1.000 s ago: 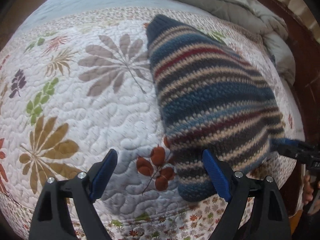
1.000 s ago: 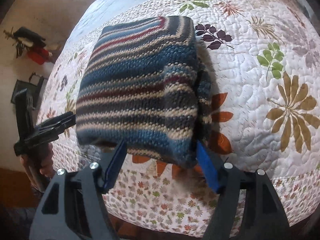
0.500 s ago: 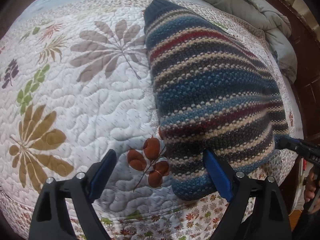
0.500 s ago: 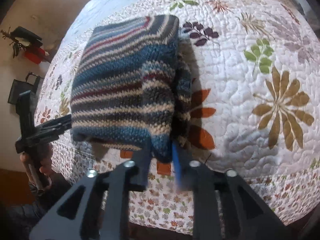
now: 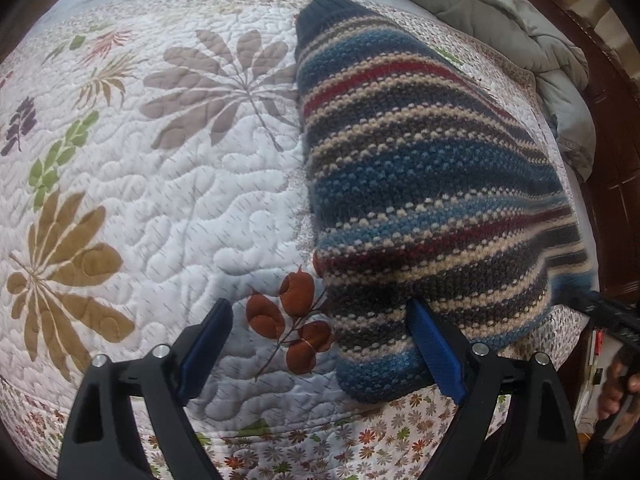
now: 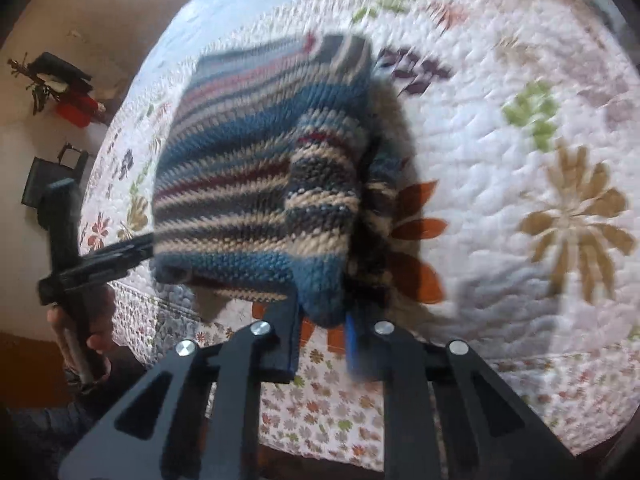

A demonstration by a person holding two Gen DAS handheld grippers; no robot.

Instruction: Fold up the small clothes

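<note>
A folded striped knit garment [image 5: 420, 184], banded in blue, tan, grey and red, lies on the flowered quilt [image 5: 160, 200] near the bed's front edge. My left gripper [image 5: 320, 344] stands wide open; its right finger overlaps the knit's near left corner and nothing is pinched. In the right wrist view the knit [image 6: 256, 184] has its near corner between the closing jaws of my right gripper [image 6: 322, 332], whose pads press on it. That corner sits bunched and raised off the quilt. The left gripper [image 6: 132, 252] shows there at the knit's left edge.
A grey duvet [image 5: 500, 28] is heaped at the back right against a dark wooden bed frame [image 5: 616, 160]. Beyond the bed's left side, on the floor, are a red item [image 6: 76, 112] and a black frame [image 6: 40, 184]. A hand [image 6: 96, 320] grips the left tool's handle.
My right gripper's jaws have come together on the knit's near corner, which now bunches and lifts a little. The left gripper stays wide open in much the same place.
</note>
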